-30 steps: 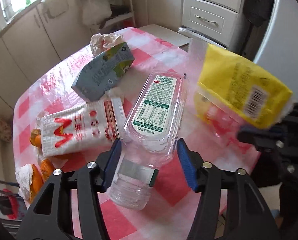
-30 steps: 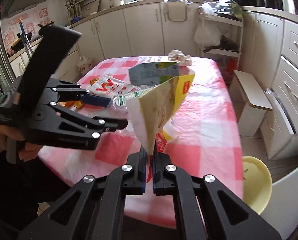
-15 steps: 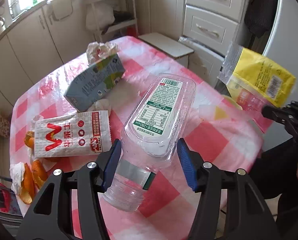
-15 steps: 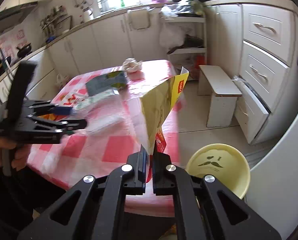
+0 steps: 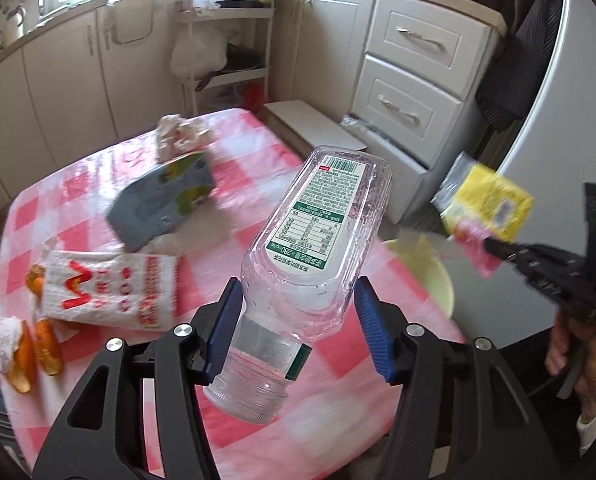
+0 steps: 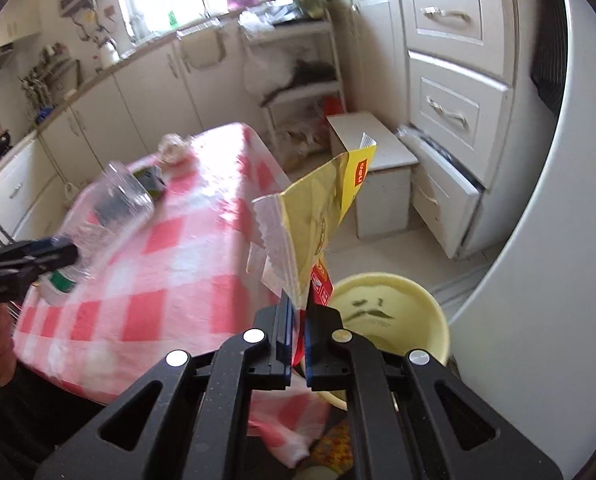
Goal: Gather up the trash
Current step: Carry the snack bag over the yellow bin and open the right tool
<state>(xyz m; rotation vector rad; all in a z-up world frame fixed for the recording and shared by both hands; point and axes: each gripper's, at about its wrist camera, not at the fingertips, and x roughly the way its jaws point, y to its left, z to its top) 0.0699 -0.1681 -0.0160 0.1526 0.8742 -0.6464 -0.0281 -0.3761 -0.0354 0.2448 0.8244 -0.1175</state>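
Pinching a yellow bag (image 6: 318,216), right fingers (image 6: 284,340); left fingers (image 5: 222,320) clamp bottle (image 5: 318,232).

— Right gripper (image 6: 297,334): status?

— Jaws pinched tight on the bottom edge of a yellow snack bag (image 6: 318,216); the bag stands up from the pads, torn mouth uppermost.

— What lies beneath it?

— A pale yellow bin (image 6: 430,308) with a moustache mark, on the floor just beside the table (image 6: 170,264) with its pink-checked cloth.

— And the other side?

— At the frame's left the left gripper (image 6: 38,254) carries a clear plastic bottle (image 6: 106,216) above the cloth, blurred. A crumpled paper (image 6: 172,148) sits at the far end.
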